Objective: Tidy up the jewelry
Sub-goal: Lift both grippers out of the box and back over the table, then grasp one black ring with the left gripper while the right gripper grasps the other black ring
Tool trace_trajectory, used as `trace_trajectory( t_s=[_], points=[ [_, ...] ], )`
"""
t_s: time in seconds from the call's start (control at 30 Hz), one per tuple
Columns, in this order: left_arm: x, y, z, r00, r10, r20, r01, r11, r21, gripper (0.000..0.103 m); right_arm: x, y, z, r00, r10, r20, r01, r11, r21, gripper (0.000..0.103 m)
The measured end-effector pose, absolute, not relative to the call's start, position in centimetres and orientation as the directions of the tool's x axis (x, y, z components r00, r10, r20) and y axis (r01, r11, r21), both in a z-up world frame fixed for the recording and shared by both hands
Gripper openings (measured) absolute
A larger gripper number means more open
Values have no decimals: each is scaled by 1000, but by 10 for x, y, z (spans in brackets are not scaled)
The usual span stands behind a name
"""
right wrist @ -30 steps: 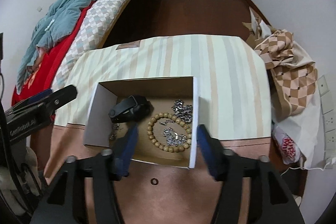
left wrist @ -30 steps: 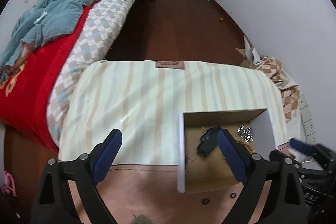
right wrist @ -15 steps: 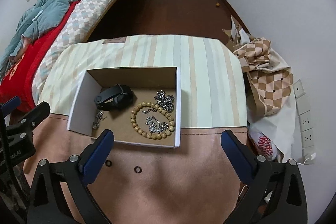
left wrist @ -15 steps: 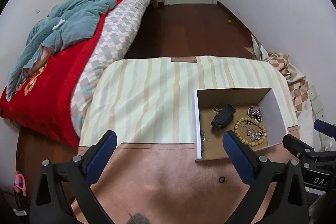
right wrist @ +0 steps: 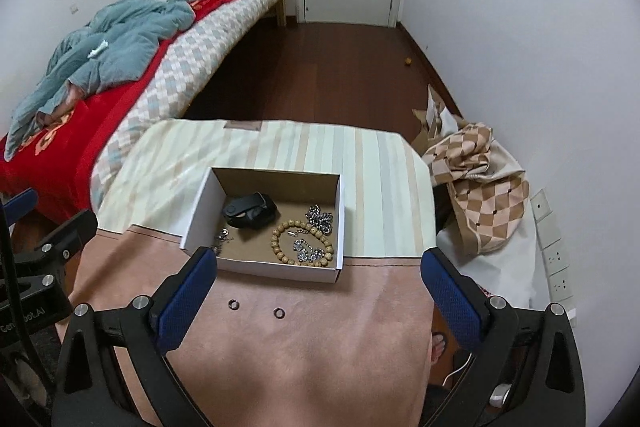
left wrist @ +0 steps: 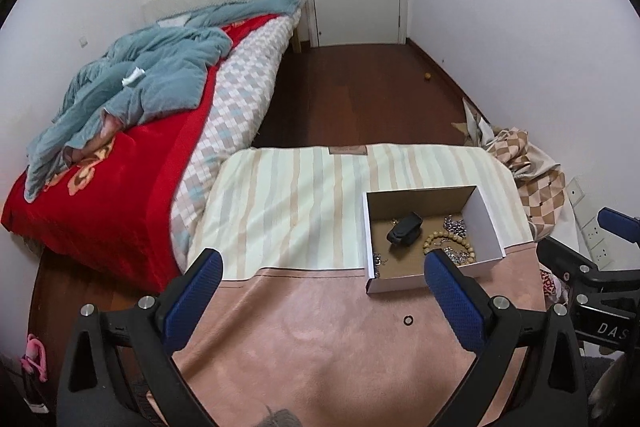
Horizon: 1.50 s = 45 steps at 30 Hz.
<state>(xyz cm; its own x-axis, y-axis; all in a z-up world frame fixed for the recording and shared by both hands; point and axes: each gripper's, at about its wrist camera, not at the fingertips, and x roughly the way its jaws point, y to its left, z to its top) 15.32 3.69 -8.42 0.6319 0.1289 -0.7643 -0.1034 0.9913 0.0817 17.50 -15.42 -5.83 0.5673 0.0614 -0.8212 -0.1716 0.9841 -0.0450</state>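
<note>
Low in both wrist views I have my two tools raised well above the table, and neither carries anything: the left gripper [left wrist: 320, 279] is spread wide, and the right gripper [right wrist: 318, 277] is just as released. Centre-frame in the right view sits the cardboard box [right wrist: 200, 205], its near wall close to the seam between the striped cloth [right wrist: 380, 163] and the pink mat [right wrist: 320, 339]. Inside it I can pick out a black clip-like case [right wrist: 249, 211], a wooden bead bracelet [right wrist: 302, 242], a silver chain [right wrist: 319, 218] toward the far right corner and another chain piece [right wrist: 308, 250] lying within the bracelet's loop. Two small dark rings [right wrist: 256, 308] lie loose on the mat, just in front of the box, apart from each other.

My reading is that those rings are what remains outside (everything else looks boxed already). To do this well I would bring the right tool down over the ring at lower centre, narrow the jaws beforehand, and straddle the band so both pads meet its outer edge. The mat looks soft, so pressing slightly into it should help the tips get under such a thin thing. Flat rings tend to skate or flip sideways; a slow close, then a low carry over the near wall, seems safest.
</note>
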Motion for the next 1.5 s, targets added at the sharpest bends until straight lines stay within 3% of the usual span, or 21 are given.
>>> trace_trajectory(
  t_s=[0.57, 0.73, 0.87, 0.9, 0.97, 1.07, 1.3, 1.43, 1.47, 1.5],
  points=[
    [110, 41, -59, 667, 119, -736, -136, 990, 37, 103, 117, -159, -18, 631, 80, -771, -154, 988, -24, 103],
    [116, 47, -96, 620, 163, -768, -188, 981, 57, 103, 124, -163, -52, 579, 98, -809, -148, 989, 13, 103],
    [129, 53, -148, 537, 194, -821, -216, 973, 88, 103, 135, -164, -112, 509, 105, -855, -139, 990, 39, 101],
    [131, 54, -158, 519, 202, -831, -218, 971, 100, 103, 137, -162, -126, 495, 109, -862, -143, 989, 43, 98],
    [137, 54, -182, 479, 209, -853, -211, 970, 119, 103, 145, -158, -157, 457, 127, -881, -156, 986, 61, 80],
    [144, 56, -210, 430, 218, -876, -205, 969, 141, 103, 152, -148, -197, 415, 144, -899, -178, 981, 75, 67],
    [152, 66, -243, 362, 218, -906, -211, 966, 148, 103, 163, -133, -249, 391, 137, -910, -205, 977, 59, 50],
    [156, 66, -247, 359, 219, -907, -203, 967, 154, 103, 165, -127, -255, 409, 120, -904, -219, 975, 31, 29],
    [158, 66, -248, 358, 218, -908, -201, 968, 153, 103, 164, -127, -255, 416, 120, -902, -226, 974, 26, 13],
    [159, 64, -248, 358, 216, -908, -198, 968, 152, 103, 163, -126, -256, 421, 116, -899, -229, 973, 19, 13]
  ],
)
